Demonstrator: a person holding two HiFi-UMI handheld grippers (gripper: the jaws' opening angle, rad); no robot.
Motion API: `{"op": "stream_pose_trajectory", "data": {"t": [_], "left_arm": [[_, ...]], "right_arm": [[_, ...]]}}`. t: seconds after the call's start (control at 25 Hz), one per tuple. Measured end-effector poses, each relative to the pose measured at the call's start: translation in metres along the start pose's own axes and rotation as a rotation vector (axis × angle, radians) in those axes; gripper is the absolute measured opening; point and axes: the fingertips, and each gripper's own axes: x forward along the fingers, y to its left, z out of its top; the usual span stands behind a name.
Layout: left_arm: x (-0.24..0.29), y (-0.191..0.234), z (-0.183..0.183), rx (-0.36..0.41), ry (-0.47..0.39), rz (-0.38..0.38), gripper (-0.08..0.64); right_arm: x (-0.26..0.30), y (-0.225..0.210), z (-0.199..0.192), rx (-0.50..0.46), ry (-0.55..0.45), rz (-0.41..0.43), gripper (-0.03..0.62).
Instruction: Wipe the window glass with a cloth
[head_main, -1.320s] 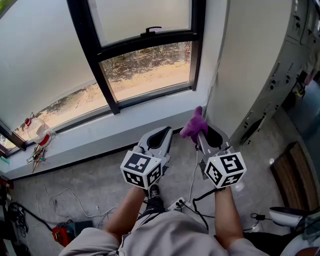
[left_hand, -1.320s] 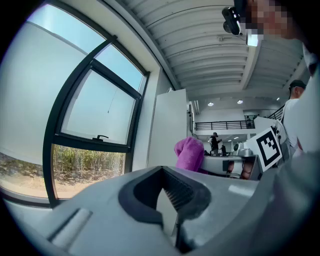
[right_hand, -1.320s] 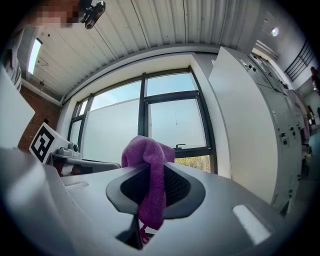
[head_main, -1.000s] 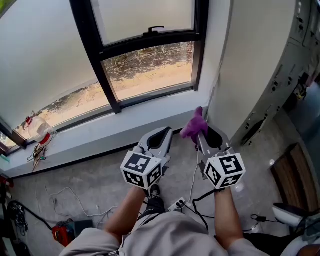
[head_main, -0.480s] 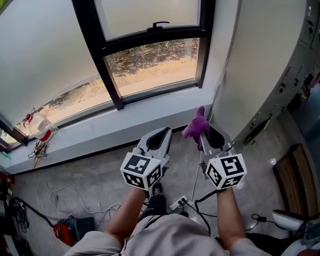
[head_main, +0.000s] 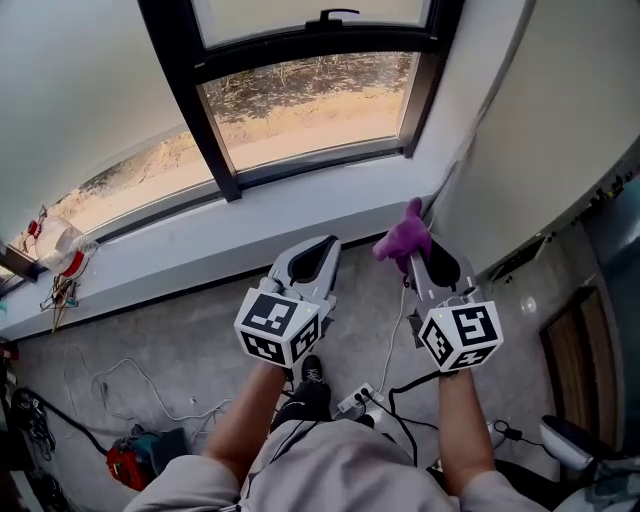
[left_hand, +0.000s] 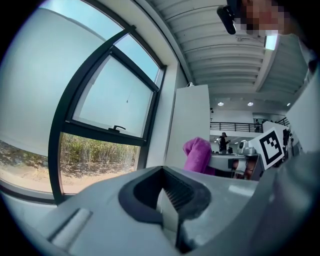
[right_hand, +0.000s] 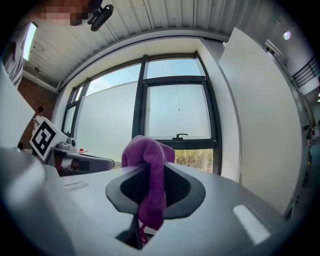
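Small purple terry cloth (head_main: 403, 236) is pinched in the right gripper (head_main: 415, 254). Jaws are clenched on its lower part. The cloth's long axis runs along the jaw slot. Its bunched, folded-over end sticks out past the tips, pointing forward and up toward the window. In the right gripper view the cloth (right_hand: 148, 167) drapes as a narrow strip down the middle of the right gripper (right_hand: 149, 189), a thread end hanging at the bottom.

Left gripper (head_main: 322, 252) sits just beside the right one, both held level below the sill. Left gripper view shows the left gripper (left_hand: 170, 201) with its jaws pressed together, nothing between them, and the cloth (left_hand: 197, 155) off to its right.

Ahead is the clear lower window glass pane (head_main: 310, 105) in a black metal frame (head_main: 190, 95), with sandy ground and brush outside. A black window handle (head_main: 338, 15) sits on the sash above. White window sill (head_main: 230, 235) runs under the frame.

Marker cubes (head_main: 278, 328) carry black-and-white square code patterns. White cables (head_main: 120, 395) lie on the grey floor.
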Motion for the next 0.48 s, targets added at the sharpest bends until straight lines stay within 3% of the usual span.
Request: {"op": "stream_pose_trajectory", "data": {"t": [0.28,0.48], "left_arm": [[0.028,0.082,0.016,-0.031,0.009,-0.032,0.0],[0.039,0.118,0.031,-0.036,-0.018,-0.02,0.0]], "right_arm": [[0.086,0.0,0.01,-0.007,0.017,-0.045,0.083],[0.121,-0.005,0.016,-0.015,0.021,-0.057,0.083]]}}
